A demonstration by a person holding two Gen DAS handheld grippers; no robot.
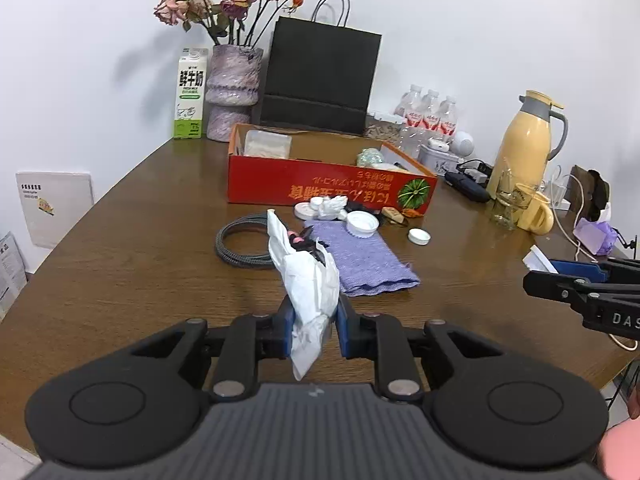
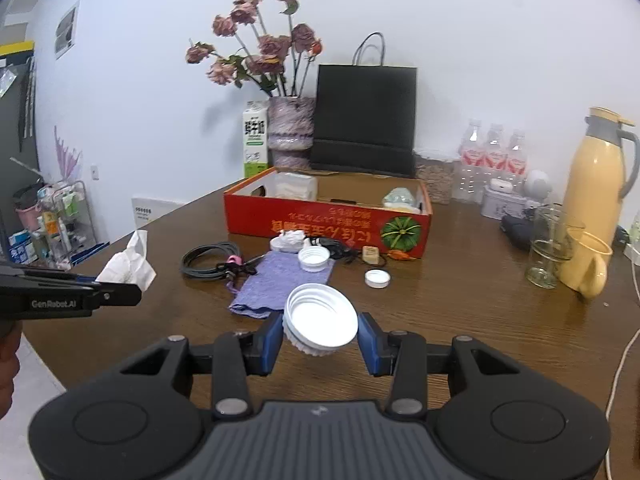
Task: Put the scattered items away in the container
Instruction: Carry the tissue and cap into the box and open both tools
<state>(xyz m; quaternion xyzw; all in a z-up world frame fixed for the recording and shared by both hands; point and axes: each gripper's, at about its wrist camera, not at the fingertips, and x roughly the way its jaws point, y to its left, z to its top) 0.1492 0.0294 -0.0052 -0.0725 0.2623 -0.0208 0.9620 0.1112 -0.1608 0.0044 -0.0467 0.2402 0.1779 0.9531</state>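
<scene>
My left gripper (image 1: 313, 322) is shut on a crumpled white tissue (image 1: 308, 280) and holds it above the table, in front of the red cardboard box (image 1: 320, 186). The tissue also shows at the left of the right wrist view (image 2: 128, 264). My right gripper (image 2: 320, 334) is shut on a large white lid (image 2: 320, 316), held above the table. Scattered items lie before the box (image 2: 320, 220): a purple cloth (image 1: 360, 256), a coiled cable (image 1: 240, 240), white lids (image 1: 362, 224) (image 1: 419, 236) and a crumpled tissue (image 1: 332, 206).
Behind the box stand a milk carton (image 1: 191, 94), a vase of dried roses (image 1: 234, 92), a black paper bag (image 1: 320, 80) and water bottles (image 1: 428, 114). At the right are a yellow thermos (image 1: 528, 140), a glass (image 2: 550, 246) and a yellow mug (image 2: 588, 266).
</scene>
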